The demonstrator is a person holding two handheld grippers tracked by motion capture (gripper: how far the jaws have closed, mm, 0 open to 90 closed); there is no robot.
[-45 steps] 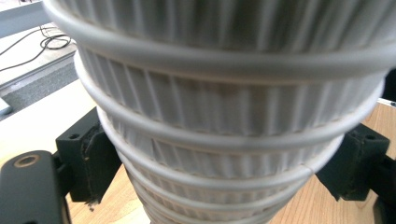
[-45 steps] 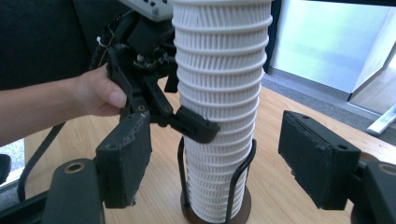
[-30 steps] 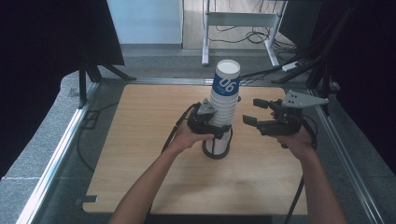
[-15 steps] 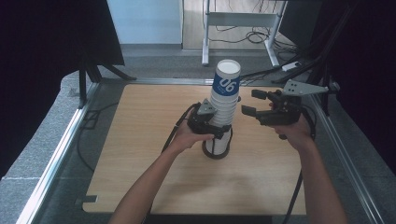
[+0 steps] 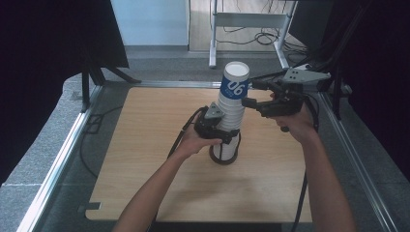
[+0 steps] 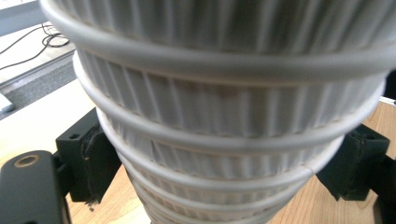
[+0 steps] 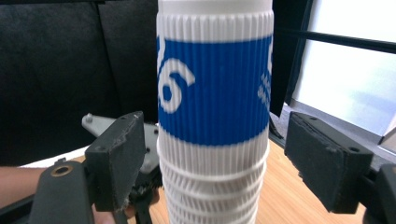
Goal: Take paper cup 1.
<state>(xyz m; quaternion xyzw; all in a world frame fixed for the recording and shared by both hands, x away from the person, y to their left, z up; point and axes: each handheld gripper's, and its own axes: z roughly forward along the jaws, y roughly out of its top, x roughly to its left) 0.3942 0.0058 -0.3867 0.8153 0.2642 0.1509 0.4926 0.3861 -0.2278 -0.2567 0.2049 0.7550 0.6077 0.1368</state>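
Note:
A tall stack of white ribbed paper cups (image 5: pixel 230 118) stands upside down in the middle of the wooden table (image 5: pixel 145 145). Its top cup (image 5: pixel 235 83) wears a blue band with a white "06". My left gripper (image 5: pixel 223 134) is shut on the lower part of the stack (image 6: pixel 224 116), a black pad (image 6: pixel 88 163) pressing on each side. My right gripper (image 5: pixel 249 93) is level with the top cup (image 7: pixel 215 93) and open. One jaw stands on each side of that cup: the left pad (image 7: pixel 119 158) is close to it, the right pad (image 7: pixel 322 158) well apart.
Metal rails (image 5: pixel 63 154) run along the table's left and right edges. A white-legged desk (image 5: pixel 251 21) and loose cables (image 5: pixel 263 36) are on the floor behind. Black curtains hang at both sides. Bare wood lies in front of the stack.
My right gripper has risen and moved left, from beside the stack's middle to around the top cup. The left gripper and the stack have stayed where they were.

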